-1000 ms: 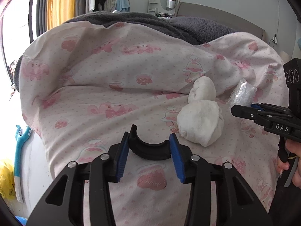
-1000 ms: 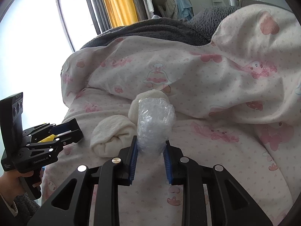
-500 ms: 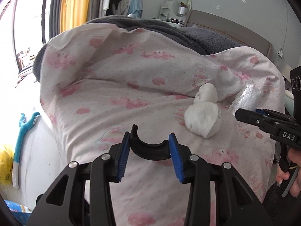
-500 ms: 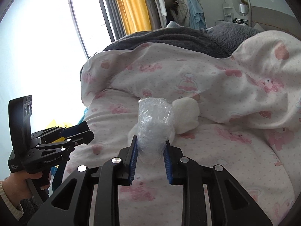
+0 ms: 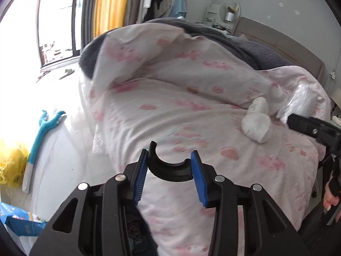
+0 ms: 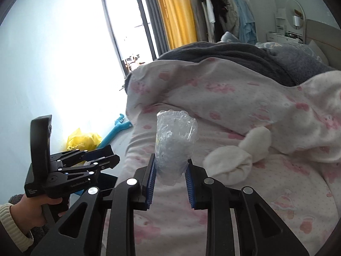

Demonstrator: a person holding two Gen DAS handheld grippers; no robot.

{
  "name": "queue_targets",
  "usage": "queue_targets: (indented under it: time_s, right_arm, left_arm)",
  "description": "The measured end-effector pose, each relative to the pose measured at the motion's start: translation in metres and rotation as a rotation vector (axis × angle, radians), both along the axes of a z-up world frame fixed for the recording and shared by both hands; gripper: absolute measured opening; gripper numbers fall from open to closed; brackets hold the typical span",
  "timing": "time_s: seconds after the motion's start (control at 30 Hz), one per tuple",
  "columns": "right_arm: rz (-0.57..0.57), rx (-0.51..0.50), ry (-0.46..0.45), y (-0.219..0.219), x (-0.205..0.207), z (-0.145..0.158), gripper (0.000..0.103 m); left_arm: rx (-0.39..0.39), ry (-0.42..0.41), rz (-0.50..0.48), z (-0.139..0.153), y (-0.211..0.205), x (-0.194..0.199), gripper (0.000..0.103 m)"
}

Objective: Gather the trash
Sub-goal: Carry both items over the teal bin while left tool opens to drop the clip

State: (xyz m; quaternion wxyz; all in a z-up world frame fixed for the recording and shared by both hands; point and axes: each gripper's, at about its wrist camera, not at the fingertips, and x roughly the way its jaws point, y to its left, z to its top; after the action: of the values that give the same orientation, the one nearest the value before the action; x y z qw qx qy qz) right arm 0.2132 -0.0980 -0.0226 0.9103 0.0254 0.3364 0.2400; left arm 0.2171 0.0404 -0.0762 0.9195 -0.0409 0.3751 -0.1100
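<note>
Clamping clear plastic wrap (image 6: pixel 175 143), right tool (image 6: pixel 170 180), above bed edge (image 5: pixel 127 166); left tool (image 5: pixel 170 175) gripping black curved piece (image 5: pixel 170 168).

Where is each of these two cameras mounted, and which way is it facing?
Left wrist view: rides the left claw, which grips a black curved piece; faces the pink bedding; a hand shows at right.
Right wrist view: rides the right claw, shut on crumpled clear plastic; shows the other hand.
Shared: white socks, yellow bag.
</note>
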Motion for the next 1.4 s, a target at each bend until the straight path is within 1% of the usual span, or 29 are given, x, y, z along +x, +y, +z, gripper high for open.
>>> queue_targets:
  time_s: [0.2, 0.33, 0.57, 0.7, 0.87, 1.0, 1.13, 1.23, 1.27, 1.4]
  right_arm:
    - [0.057, -0.004, -0.001, 0.031, -0.007, 0.004, 0.026]
    - [0.1, -0.009, 0.002, 0.053, -0.009, 0.005, 0.026]
    - [0.183, -0.024, 0.016, 0.094, -0.014, 0.004, 0.026]
    - [0.222, -0.036, 0.019, 0.114, -0.019, 0.003, 0.026]
    - [0.256, -0.049, 0.042, 0.136, -0.022, -0.003, 0.026]
    - [0.284, -0.058, 0.066, 0.155, -0.023, -0.011, 0.026]
    - [0.309, -0.068, 0.075, 0.171, -0.025, -0.014, 0.026]
    - [0.323, -0.075, 0.084, 0.183, -0.026, -0.017, 0.026]
    - [0.326, -0.076, 0.088, 0.186, -0.026, -0.018, 0.026]
    - [0.339, -0.083, 0.104, 0.199, -0.026, -0.023, 0.026]
  left_arm:
    - [0.011, 0.042, 0.053, -0.012, 0.032, -0.008, 0.043]
    - [0.018, 0.086, 0.086, -0.025, 0.05, -0.01, 0.043]
    - [0.041, 0.158, 0.121, -0.047, 0.076, -0.016, 0.044]
    - [0.041, 0.195, 0.141, -0.058, 0.09, -0.021, 0.044]
    - [0.038, 0.244, 0.164, -0.071, 0.11, -0.028, 0.044]
    - [0.046, 0.297, 0.173, -0.083, 0.124, -0.032, 0.044]
    - [0.033, 0.352, 0.189, -0.096, 0.139, -0.038, 0.045]
    - [0.022, 0.392, 0.188, -0.105, 0.146, -0.043, 0.048]
    - [0.021, 0.403, 0.192, -0.107, 0.149, -0.045, 0.051]
    - [0.024, 0.409, 0.221, -0.109, 0.163, -0.052, 0.066]
